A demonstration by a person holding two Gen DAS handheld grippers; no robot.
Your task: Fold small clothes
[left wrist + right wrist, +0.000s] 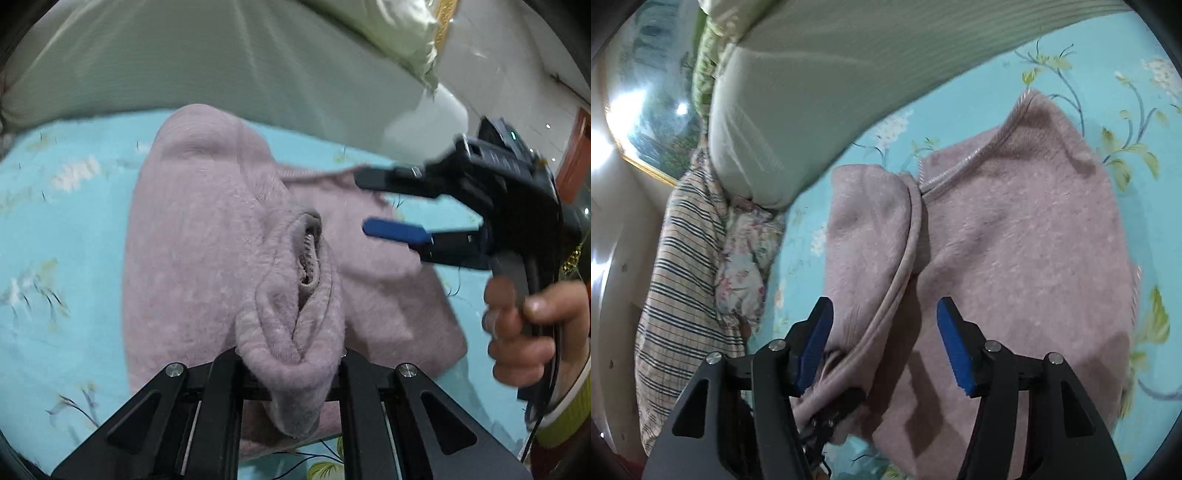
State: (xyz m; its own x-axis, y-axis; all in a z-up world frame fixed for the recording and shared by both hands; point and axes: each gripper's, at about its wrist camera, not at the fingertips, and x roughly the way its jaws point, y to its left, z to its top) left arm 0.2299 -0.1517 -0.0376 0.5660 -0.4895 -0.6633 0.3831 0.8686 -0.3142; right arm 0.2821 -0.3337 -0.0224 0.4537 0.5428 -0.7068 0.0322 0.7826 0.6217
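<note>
A small pink fleece garment [207,236] with a zipper lies on a turquoise floral sheet [70,236]. My left gripper [291,365] is shut on a bunched fold of the pink garment near its zipper edge and lifts it. In the left wrist view my right gripper [364,205] hovers open above the garment's right side, held by a hand [524,332]. In the right wrist view my right gripper [884,332] is open with blue pads [953,343] over the garment [1015,240]. The left gripper's tip [834,410] shows there pinching the fabric.
A pale green folded blanket [221,62] lies at the far side of the sheet. A striped pillow [683,277] and a floral cloth [744,266] lie at the left in the right wrist view. A white wall [517,66] is beyond.
</note>
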